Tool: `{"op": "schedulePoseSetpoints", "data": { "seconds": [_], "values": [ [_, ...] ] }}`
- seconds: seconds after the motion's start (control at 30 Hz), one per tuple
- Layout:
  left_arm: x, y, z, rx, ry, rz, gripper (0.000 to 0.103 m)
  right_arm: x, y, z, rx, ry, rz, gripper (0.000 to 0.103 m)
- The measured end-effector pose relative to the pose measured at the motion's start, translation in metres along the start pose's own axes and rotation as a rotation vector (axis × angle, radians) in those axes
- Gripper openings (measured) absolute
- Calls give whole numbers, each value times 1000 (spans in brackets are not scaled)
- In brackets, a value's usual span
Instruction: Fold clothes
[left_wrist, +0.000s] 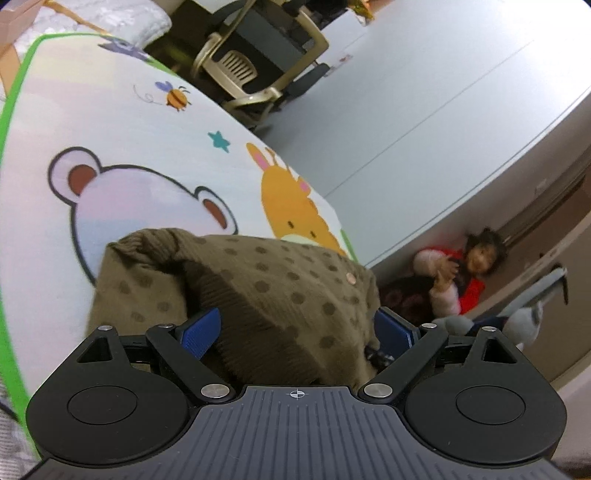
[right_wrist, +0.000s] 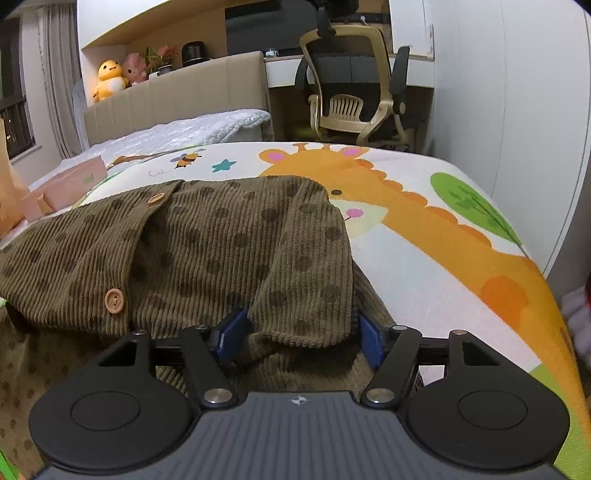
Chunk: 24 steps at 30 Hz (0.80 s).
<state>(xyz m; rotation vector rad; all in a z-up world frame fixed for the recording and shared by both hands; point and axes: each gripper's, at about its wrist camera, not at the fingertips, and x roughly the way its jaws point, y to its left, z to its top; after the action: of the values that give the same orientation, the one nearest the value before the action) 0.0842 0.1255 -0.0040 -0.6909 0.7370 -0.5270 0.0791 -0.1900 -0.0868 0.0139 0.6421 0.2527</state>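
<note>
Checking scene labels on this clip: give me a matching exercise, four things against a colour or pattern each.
Things:
1. cardigan
2. plush chick
3. star on the mat
4. gripper pads

Descriptions:
a. yellow
b. blue
c. olive with dark dots
d. teal

Pairs: 1-c, 2-a, 3-d, 4-b

The left tongs (left_wrist: 299, 332) stand wide, blue pads (left_wrist: 201, 332) either side of a bunched olive dotted cardigan (left_wrist: 258, 291) lying on the cartoon-print mat (left_wrist: 147, 155).
</note>
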Motion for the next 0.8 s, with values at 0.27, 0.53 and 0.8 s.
{"op": "schedulePoseSetpoints", "data": {
  "seconds": [0.27,0.53,0.8],
  "values": [
    [14,4,0,27,9,153,94,-2,-4,0,20,-7,7,65],
    [6,1,-6,38,-31,160,93,-5,-9,-2,55,-26,16,70],
    [0,-11,-17,40,-27,34,94,-4,-9,-1,63,-23,12,72]
  ]
}}
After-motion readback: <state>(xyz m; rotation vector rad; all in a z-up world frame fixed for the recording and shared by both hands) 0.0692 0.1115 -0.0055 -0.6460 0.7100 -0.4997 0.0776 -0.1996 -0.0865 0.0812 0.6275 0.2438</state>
